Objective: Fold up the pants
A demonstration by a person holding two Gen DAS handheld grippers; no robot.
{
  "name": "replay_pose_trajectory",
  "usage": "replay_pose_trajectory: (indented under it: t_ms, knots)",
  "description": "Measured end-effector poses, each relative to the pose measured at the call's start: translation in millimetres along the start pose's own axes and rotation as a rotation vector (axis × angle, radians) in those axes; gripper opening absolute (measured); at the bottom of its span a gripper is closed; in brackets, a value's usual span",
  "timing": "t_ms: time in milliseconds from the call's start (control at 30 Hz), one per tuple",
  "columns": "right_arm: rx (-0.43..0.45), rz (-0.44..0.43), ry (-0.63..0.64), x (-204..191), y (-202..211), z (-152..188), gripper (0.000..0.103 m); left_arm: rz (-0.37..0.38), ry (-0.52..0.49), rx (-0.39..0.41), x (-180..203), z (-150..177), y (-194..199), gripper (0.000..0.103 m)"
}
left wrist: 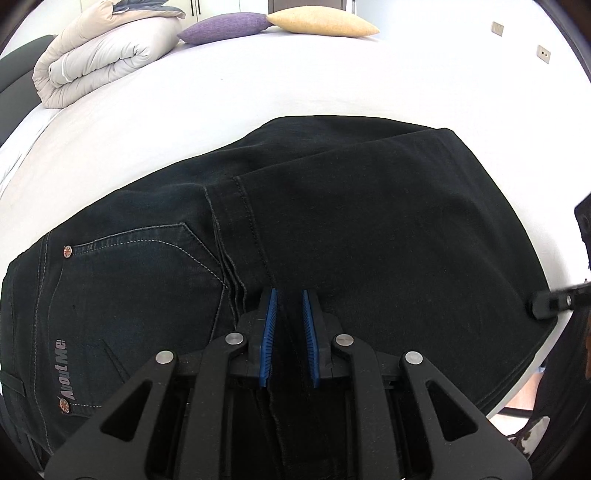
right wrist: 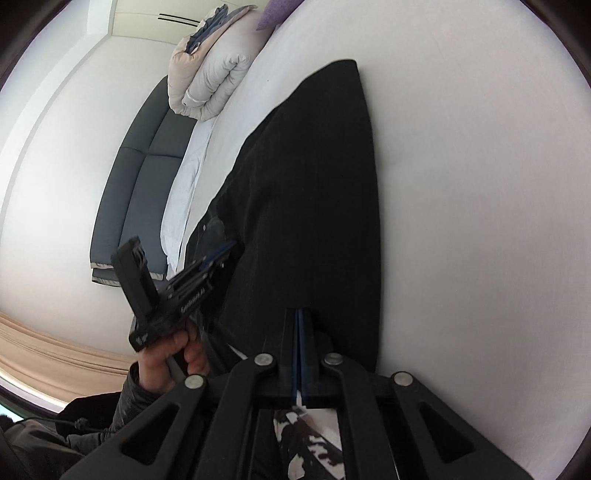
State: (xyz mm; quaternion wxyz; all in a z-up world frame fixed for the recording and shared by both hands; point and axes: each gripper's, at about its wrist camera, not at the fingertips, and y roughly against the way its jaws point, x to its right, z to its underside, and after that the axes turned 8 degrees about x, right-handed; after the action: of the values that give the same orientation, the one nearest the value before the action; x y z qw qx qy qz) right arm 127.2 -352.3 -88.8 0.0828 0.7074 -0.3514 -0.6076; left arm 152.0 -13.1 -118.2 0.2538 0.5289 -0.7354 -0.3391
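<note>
Black jeans [left wrist: 332,229] lie folded on a white bed [left wrist: 221,92], legs laid over the seat with its back pocket [left wrist: 140,266]. My left gripper [left wrist: 289,295] is at the near edge of the pants, its blue pads slightly apart with a ridge of dark fabric between them. In the right wrist view the pants [right wrist: 314,192] stretch away from me. My right gripper [right wrist: 298,314] is shut on the pants' near edge. The left gripper [right wrist: 218,254] shows there, held in a hand. The right gripper's finger [left wrist: 550,301] shows at the left view's right edge.
A rolled beige duvet [left wrist: 103,51], a purple pillow [left wrist: 225,27] and a yellow pillow [left wrist: 321,22] lie at the far side of the bed. A dark padded headboard [right wrist: 140,192] runs along the bed's left. The bed's near edge is by the pants.
</note>
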Motion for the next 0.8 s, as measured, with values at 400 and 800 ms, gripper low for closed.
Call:
replay_pose_trajectory:
  t_ms: [400,800]
  knots:
    - [0.069,-0.012,-0.021,8,-7,23,0.0,0.024,0.042,0.015,-8,2,4,0.014]
    - [0.099,-0.008,-0.017,8,-6,31,0.0,0.147,0.7,0.294,-134,76,106,0.06]
